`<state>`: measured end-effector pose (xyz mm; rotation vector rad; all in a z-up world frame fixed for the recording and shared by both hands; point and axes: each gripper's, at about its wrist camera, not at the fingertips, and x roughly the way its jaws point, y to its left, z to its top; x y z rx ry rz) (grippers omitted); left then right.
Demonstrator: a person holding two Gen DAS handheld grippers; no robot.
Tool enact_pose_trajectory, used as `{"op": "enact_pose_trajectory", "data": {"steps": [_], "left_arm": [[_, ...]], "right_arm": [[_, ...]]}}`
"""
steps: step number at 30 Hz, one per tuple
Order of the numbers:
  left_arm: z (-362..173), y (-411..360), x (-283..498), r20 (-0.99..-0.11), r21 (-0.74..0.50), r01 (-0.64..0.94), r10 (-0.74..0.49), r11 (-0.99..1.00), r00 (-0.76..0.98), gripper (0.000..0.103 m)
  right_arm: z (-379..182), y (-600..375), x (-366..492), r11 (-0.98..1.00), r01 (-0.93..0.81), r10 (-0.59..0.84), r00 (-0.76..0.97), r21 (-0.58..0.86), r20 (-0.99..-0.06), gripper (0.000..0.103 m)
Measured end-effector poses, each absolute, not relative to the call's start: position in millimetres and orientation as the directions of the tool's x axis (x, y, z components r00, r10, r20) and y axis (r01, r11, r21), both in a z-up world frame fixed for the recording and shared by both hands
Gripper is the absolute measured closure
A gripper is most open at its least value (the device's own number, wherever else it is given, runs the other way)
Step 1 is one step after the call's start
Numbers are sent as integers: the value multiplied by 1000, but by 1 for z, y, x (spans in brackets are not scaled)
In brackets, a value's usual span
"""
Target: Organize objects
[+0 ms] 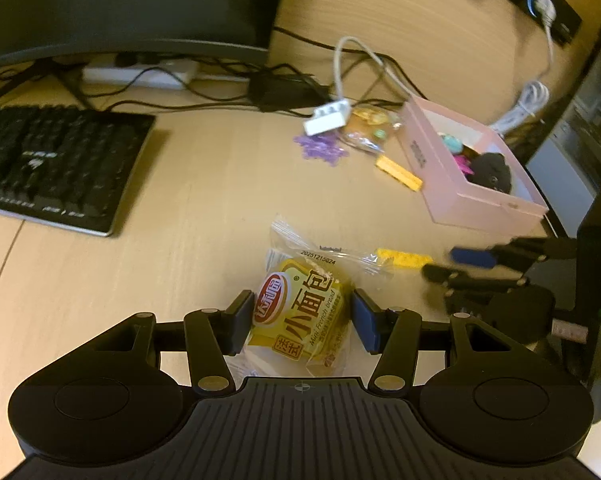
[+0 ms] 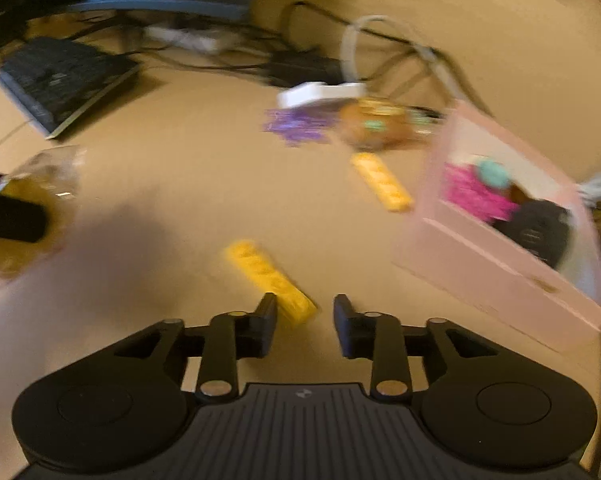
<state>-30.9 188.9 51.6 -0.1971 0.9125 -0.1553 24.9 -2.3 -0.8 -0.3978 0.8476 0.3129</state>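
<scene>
Two yellow bricks [image 2: 271,276] lie on a tan desk [image 1: 204,208] near cables [image 1: 220,92].

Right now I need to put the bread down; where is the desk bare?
Bare desk lies between the keyboard, the bread pack and the purple piece. By the pink box it is crowded: two yellow bricks, cookie pack, cables.

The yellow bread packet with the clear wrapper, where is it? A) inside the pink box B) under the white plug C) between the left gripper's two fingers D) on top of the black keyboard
C: the yellow bread packet in its clear wrapper lies on the light wooden desk between the two fingers of the left gripper.
</scene>
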Motion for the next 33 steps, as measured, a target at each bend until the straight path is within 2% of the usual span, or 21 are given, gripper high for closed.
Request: {"op": "enact_pose_trajectory", "data": {"steps": [3, 5, 7, 9, 11, 14, 19, 30, 31, 33], "left_arm": [[51, 184, -28, -770, -231, 73, -228, 970, 597, 46], [49, 182, -27, -772, -228, 83, -232, 970, 592, 46], [47, 182, -26, -775, -224, 90, -233, 971, 588, 46], [45, 182, -26, -779, -219, 90, -230, 971, 584, 46], [44, 184, -27, -781, -216, 89, -226, 972, 582, 46], [42, 191, -27, -788, -211, 72, -213, 975, 578, 46], [38, 200, -28, -801, -206, 44, -194, 978, 566, 46], [36, 212, -40, -817, -183, 2, -153, 983, 556, 46], [36, 212, -41, -818, -180, 0, -150, 984, 555, 46], [35, 211, -43, -820, -177, 3, -149, 984, 553, 46]], "right_arm": [[0, -18, 24, 901, -346, 40, 665, -260, -746, 64], [2, -26, 24, 922, -318, 46, 658, -221, -752, 64], [5, -31, 21, 936, -316, 92, 642, -154, -761, 57], [6, -28, 16, 941, -321, 130, 636, -107, -760, 39], [4, -21, 12, 945, -320, 156, 631, -72, -760, 31], [-1, -5, 9, 951, -307, 176, 623, -32, -762, 14], [-9, 13, 14, 966, -259, 181, 614, 20, -768, 13], [-20, 26, 34, 978, -207, 161, 625, 37, -764, 14], [-20, 26, 35, 979, -204, 156, 631, 32, -760, 15], [-19, 27, 35, 980, -201, 144, 645, 15, -751, 30]]}}
